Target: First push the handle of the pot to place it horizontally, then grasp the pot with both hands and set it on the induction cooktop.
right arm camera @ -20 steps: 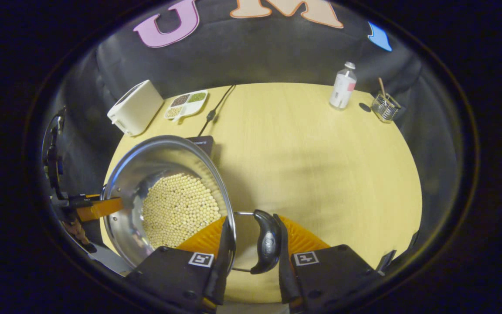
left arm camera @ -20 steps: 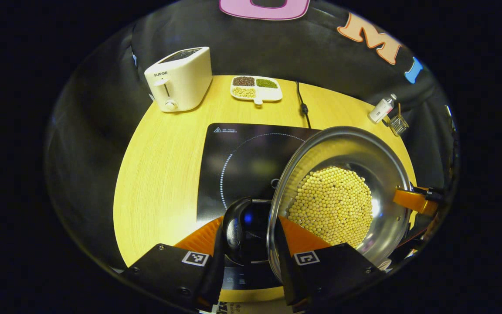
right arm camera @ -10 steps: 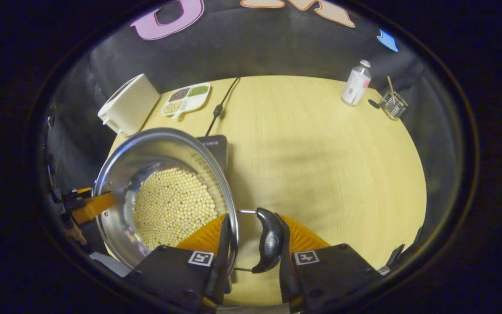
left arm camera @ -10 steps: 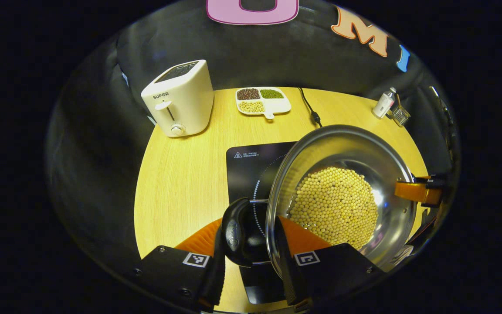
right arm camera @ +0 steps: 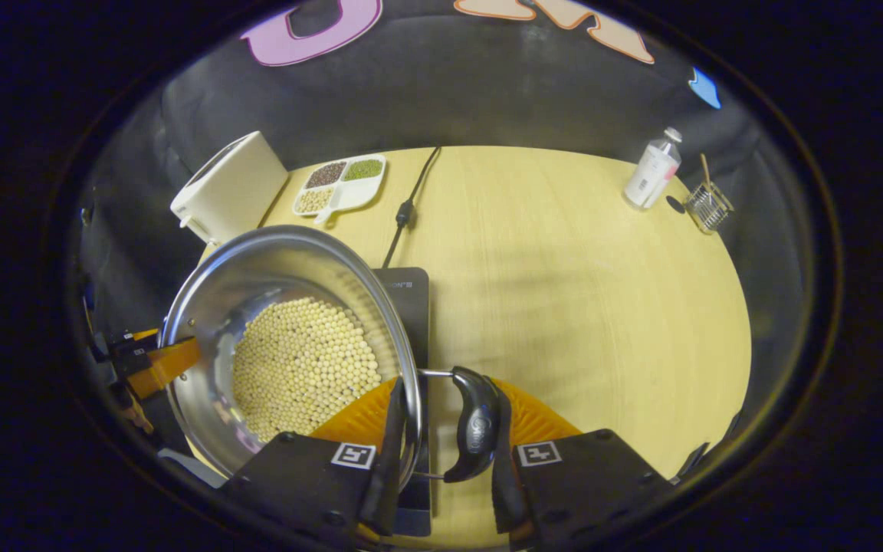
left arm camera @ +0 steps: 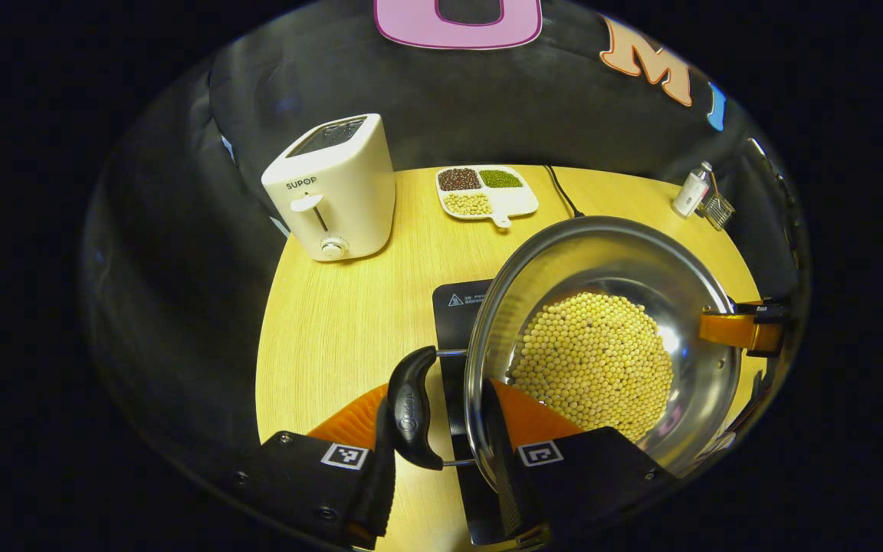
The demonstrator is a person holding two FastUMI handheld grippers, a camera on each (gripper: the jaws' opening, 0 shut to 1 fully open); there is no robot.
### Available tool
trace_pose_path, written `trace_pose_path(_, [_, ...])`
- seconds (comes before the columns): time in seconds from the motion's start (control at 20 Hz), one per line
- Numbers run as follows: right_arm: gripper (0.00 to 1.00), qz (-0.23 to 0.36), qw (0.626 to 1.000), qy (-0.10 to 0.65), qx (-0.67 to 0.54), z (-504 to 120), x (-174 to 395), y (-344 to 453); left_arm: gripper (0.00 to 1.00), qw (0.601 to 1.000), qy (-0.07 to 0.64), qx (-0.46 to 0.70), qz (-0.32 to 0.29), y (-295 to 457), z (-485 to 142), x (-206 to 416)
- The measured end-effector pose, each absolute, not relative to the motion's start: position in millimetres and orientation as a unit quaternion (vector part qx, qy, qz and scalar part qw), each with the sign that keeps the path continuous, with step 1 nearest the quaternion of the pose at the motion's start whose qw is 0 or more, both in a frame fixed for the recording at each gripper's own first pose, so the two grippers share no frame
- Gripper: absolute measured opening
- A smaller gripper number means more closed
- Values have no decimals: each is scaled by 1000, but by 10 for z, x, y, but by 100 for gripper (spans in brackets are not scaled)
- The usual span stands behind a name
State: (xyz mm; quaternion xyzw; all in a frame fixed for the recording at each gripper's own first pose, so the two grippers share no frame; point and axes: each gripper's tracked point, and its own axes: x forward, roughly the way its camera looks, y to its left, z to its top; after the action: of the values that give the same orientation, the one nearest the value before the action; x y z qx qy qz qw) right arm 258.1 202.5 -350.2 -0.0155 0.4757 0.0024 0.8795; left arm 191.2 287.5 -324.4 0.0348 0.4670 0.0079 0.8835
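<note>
Pot (left arm camera: 602, 345) of yellow beans (left arm camera: 591, 364): held over induction cooktop (left arm camera: 453, 307), apparently not yet set down. Left gripper (left arm camera: 441, 460) and right gripper (right arm camera: 441, 460) each closed across rim and side handle (left arm camera: 411, 418). Risks: uneven lowering, tilt, spilled beans; off-centre landing.

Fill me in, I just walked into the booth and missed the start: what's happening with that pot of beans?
A person holds the steel pot of soybeans with two handheld grippers, one on each side. The left gripper straddles the rim and one black side handle; the right gripper does the same at the opposite handle. The pot is above the black induction cooktop on the wooden table; whether it has touched down isn't clear.
</note>
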Motion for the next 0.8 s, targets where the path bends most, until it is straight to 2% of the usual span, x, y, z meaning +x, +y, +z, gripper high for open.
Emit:
trace_pose_path(0.1, [48, 4, 883, 469, -15, -3507, 2601, 2017, 57, 887, 461, 29, 9, 2867, -3243, 1911])
trace_pose_path(0.15, [52, 2, 885, 465, -11, -3495, 2599, 2010, 57, 887, 461, 31, 9, 2864, -3257, 1915])
trace_pose_path(0.2, [48, 1, 887, 462, -9, -3490, 2598, 1991, 60, 887, 459, 38, 8, 2862, -3255, 1896])
trace_pose_path(0.35, [56, -6, 895, 446, 8, -3480, 2566, 1981, 71, 890, 453, 59, 7, 2879, -3221, 1834])
trace_pose_path(0.4, [58, -10, 901, 432, 24, -3440, 2572, 1987, 71, 895, 442, 60, 18, 2898, -3177, 1836])
trace_pose_path(0.45, [65, -11, 905, 423, 37, -3404, 2549, 1990, 71, 900, 431, 62, 26, 2920, -3112, 1830])
trace_pose_path(0.55, [72, -2, 907, 418, 58, -3350, 2526, 2034, 81, 907, 414, 68, 42, 2962, -2993, 1809])
trace_pose_path(0.6, [78, 1, 909, 413, 64, -3308, 2523, 2045, 83, 910, 405, 69, 49, 2975, -2943, 1809])
trace_pose_path(0.65, [89, 2, 912, 404, 69, -3242, 2528, 2044, 88, 914, 397, 71, 55, 2970, -2877, 1803])
trace_pose_path(0.75, [97, 1, 919, 389, 69, -3155, 2493, 2022, 88, 922, 371, 86, 69, 3007, -2725, 1799])
trace_pose_path(0.8, [94, 3, 922, 383, 65, -3114, 2456, 2003, 88, 925, 358, 102, 78, 3045, -2634, 1799])
